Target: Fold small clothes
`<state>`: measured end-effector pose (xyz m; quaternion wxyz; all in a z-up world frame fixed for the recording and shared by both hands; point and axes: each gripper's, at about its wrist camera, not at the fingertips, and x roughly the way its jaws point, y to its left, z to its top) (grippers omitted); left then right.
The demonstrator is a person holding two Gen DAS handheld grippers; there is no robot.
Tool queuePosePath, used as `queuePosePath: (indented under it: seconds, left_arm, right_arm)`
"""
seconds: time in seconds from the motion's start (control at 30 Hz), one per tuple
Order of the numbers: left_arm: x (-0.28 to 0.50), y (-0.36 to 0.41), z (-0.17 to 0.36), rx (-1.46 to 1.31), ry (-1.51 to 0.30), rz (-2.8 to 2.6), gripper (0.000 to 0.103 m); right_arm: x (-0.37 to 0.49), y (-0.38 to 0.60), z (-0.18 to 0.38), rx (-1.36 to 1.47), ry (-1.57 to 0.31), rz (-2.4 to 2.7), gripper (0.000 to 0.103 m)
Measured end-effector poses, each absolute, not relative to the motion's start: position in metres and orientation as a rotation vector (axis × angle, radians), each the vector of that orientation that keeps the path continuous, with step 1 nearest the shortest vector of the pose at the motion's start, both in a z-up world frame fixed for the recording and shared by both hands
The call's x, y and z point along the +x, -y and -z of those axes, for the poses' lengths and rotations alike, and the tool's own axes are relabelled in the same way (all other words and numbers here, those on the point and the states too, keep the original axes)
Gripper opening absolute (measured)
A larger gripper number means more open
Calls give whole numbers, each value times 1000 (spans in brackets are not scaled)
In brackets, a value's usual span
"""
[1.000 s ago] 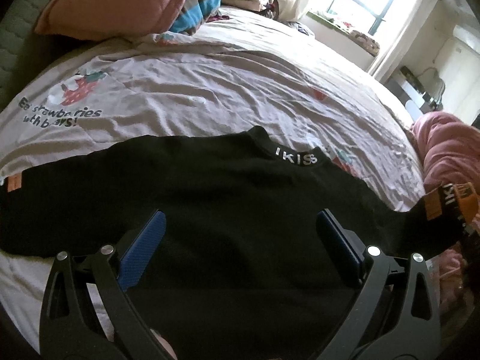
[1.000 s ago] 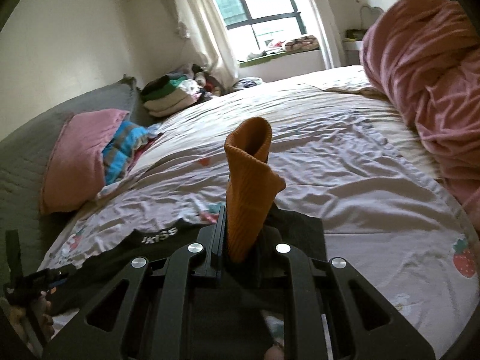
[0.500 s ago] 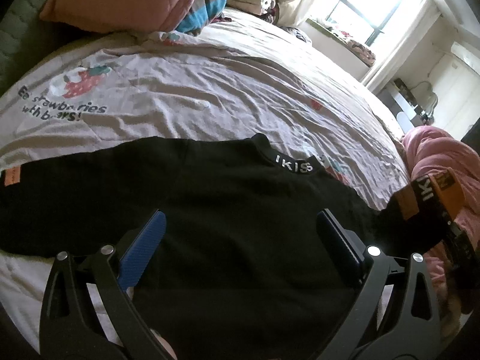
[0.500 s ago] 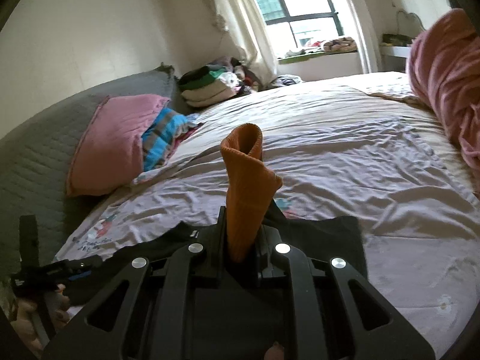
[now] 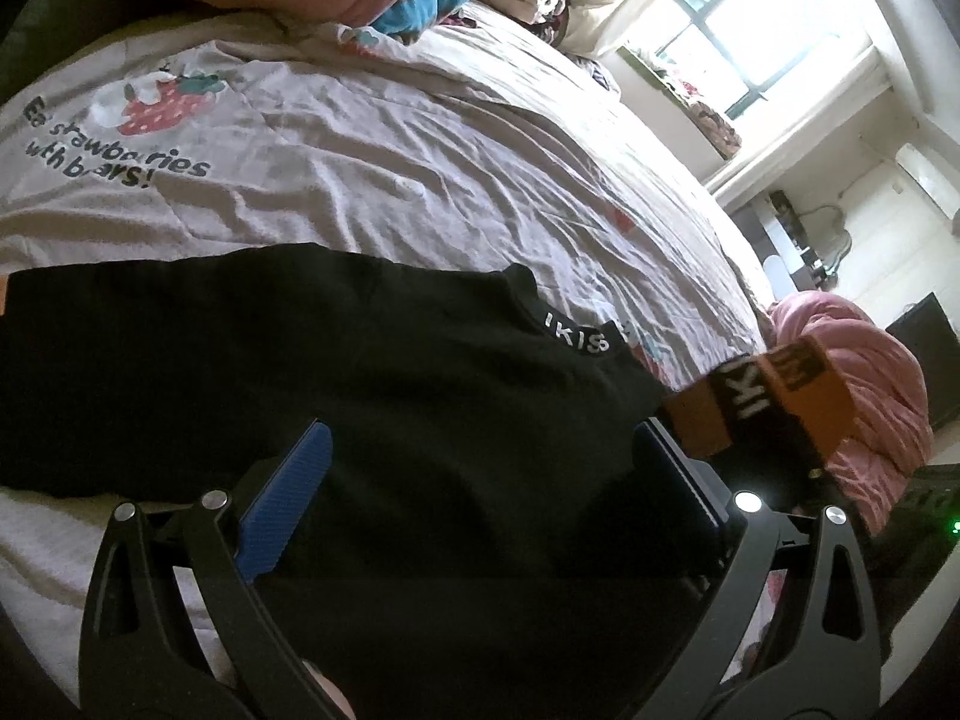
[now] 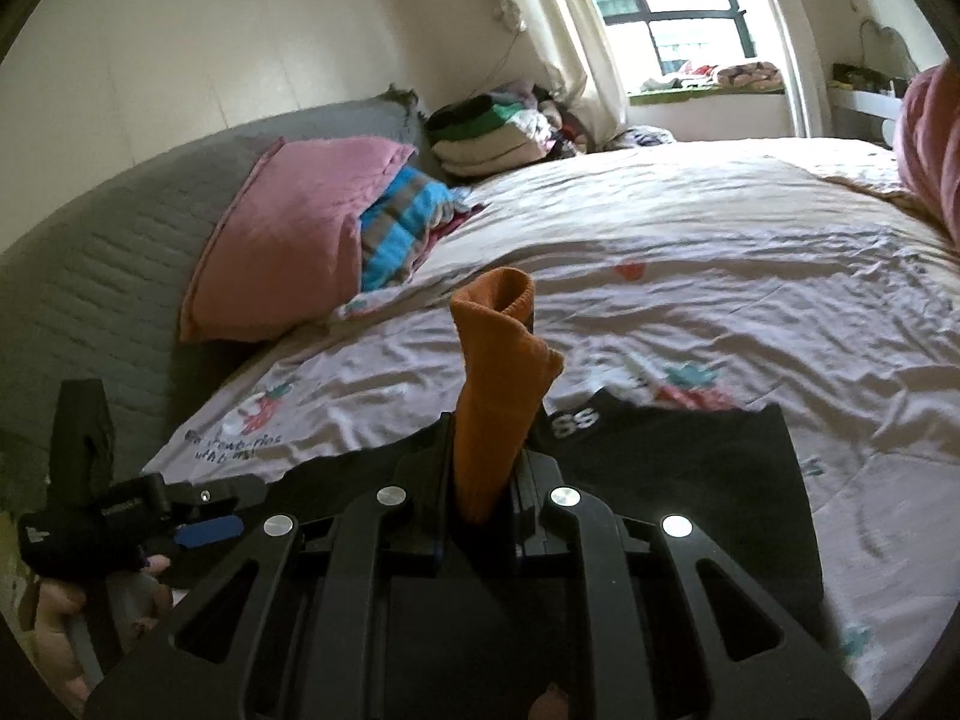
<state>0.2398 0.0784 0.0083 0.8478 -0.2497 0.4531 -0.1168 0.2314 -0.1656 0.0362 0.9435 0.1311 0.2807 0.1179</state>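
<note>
A black sweater [image 5: 312,372] with a lettered collar [image 5: 579,336] lies spread on the bed, chest up. My left gripper [image 5: 480,480] hovers open just above its body, blue pads [image 5: 282,504] wide apart and nothing between them. My right gripper [image 6: 480,480] is shut on the sweater's orange cuff [image 6: 495,384], which stands up out of the jaws. In the left wrist view that lifted sleeve end with its orange and black lettered cuff [image 5: 774,402] hangs over the sweater's right side. The left gripper [image 6: 198,525] shows low left in the right wrist view, held by a hand.
The bed sheet [image 5: 372,138] is pale with strawberry prints. A pink pillow [image 6: 294,234] and a striped cloth [image 6: 402,222] lie at the grey headboard, with stacked folded clothes [image 6: 486,132] behind. A pink quilt [image 5: 864,372] is heaped on the right.
My right gripper has carried the orange cuff leftward over the sweater, so the sleeve now hangs nearer the collar. My left gripper has shifted a little and rolled slightly, still open.
</note>
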Motion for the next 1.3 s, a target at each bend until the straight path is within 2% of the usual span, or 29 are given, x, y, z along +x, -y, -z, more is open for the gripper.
queuePosePath:
  seconds: [0.27, 0.4, 0.47, 0.5, 0.53, 0.63, 0.73, 0.8, 1.13, 1.17, 1.2, 1.23, 1.3]
  left_arm:
    - [245, -85, 5, -567, -977, 273, 94]
    - [245, -88, 10, -585, -985, 277, 94]
    - [246, -88, 13, -588, -990, 274, 94]
    - [247, -89, 15, -592, -993, 274, 94]
    - [248, -89, 17, -597, -995, 276, 93]
    - [250, -89, 23, -588, -1004, 273, 87]
    - [251, -86, 31, -578, -1025, 275, 75]
    - [251, -81, 37, -570, -1044, 280, 63]
    - [250, -58, 71, -418, -1115, 188, 61]
    - [249, -54, 71, -401, -1108, 192, 56]
    - [248, -47, 71, -363, -1106, 204, 42]
    - [247, -43, 70, -339, -1100, 201, 38]
    - [245, -37, 68, -324, -1063, 228, 14]
  right_arm:
    - [244, 129, -5, 228, -637, -271, 14]
    - [246, 119, 5, 224, -674, -291, 19]
    - [245, 114, 10, 222, -693, -323, 29]
    - [243, 112, 12, 221, -701, -337, 45]
    - [241, 111, 13, 220, -701, -345, 47]
    - [232, 112, 14, 213, -703, -381, 48]
    - [225, 130, 16, 218, -716, -328, 48]
    - [221, 149, 16, 254, -718, -290, 49]
    - [201, 237, 15, 330, -699, -109, 58]
    - [198, 246, 16, 340, -698, -91, 58]
    - [196, 255, 18, 338, -703, -63, 59]
    - [194, 260, 20, 334, -709, -47, 59]
    - [193, 271, 26, 334, -722, -18, 59]
